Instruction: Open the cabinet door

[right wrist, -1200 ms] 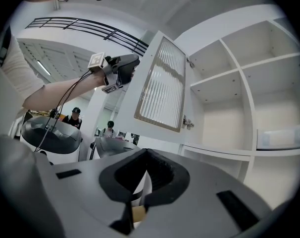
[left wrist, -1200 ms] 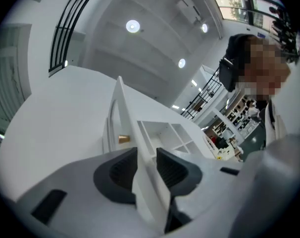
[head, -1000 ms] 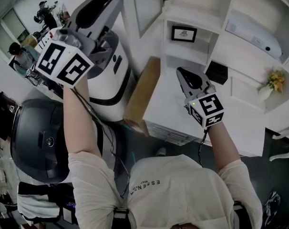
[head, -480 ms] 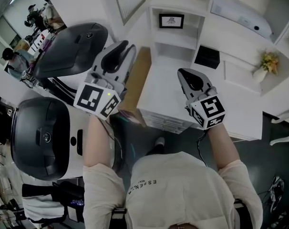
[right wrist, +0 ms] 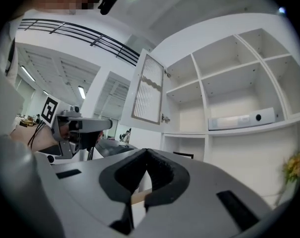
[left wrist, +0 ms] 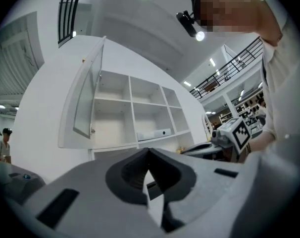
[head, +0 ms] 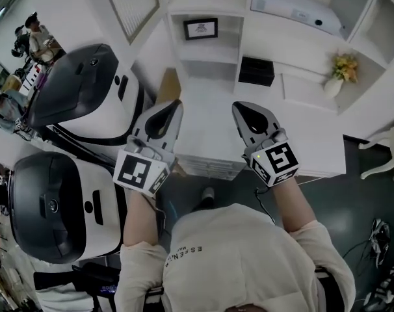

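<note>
The white cabinet point(head: 262, 41) stands ahead with its slatted upper door point(head: 129, 8) swung open to the left. In the left gripper view the door point(left wrist: 83, 100) hangs open and its small knob point(left wrist: 92, 130) shows at the lower edge. The right gripper view shows the same door point(right wrist: 149, 90) open. My left gripper point(head: 164, 109) is held low in front of the cabinet's lower part, jaws together and holding nothing. Beside it, my right gripper point(head: 244, 111) is at the same height, jaws also together and empty. Neither touches the door.
Open shelves hold a framed picture point(head: 200, 28), a black box point(head: 256, 71), a white device point(head: 294, 8) and a vase of flowers point(head: 337, 77). Two large white and black machines point(head: 86, 103) stand at the left. People point(head: 34, 38) stand far left.
My left gripper came down from high by the open door to waist height beside the right gripper, and its jaws closed. The right gripper shifted slightly left.
</note>
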`<state>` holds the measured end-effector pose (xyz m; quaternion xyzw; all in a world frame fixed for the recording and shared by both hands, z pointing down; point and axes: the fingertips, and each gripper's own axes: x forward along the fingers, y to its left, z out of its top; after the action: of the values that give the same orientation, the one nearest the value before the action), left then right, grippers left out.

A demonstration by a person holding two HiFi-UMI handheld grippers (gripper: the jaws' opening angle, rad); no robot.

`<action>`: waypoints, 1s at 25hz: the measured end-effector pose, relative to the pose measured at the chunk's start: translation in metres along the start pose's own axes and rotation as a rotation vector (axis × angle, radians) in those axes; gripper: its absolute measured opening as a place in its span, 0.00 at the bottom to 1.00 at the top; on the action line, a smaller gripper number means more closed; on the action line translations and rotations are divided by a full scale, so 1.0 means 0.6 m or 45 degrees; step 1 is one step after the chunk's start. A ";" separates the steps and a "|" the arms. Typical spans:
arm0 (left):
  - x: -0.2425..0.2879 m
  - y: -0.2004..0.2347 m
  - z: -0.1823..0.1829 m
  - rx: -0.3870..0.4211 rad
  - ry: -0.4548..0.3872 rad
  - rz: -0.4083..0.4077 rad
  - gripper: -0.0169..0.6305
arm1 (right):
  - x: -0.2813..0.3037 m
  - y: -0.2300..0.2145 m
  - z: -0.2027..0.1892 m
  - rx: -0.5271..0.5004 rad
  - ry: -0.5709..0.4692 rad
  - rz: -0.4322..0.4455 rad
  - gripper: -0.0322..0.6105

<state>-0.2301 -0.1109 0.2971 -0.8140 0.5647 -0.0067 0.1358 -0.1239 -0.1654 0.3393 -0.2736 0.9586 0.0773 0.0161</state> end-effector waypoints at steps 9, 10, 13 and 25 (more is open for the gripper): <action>0.047 -0.034 -0.101 -0.210 0.119 -0.024 0.03 | -0.026 -0.054 -0.024 0.023 -0.002 -0.106 0.07; 0.051 -0.035 -0.099 -0.200 0.119 -0.032 0.03 | -0.027 -0.059 -0.025 0.032 -0.004 -0.112 0.07; 0.063 -0.035 -0.091 -0.141 0.124 -0.051 0.03 | -0.026 -0.071 -0.022 0.040 -0.013 -0.126 0.07; 0.087 0.003 -0.091 -0.047 0.146 -0.023 0.03 | 0.007 -0.080 -0.039 0.009 0.024 -0.137 0.07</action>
<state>-0.2216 -0.1713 0.3417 -0.8197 0.5642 -0.0441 0.0883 -0.1017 -0.2113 0.3554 -0.3254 0.9429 0.0704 0.0120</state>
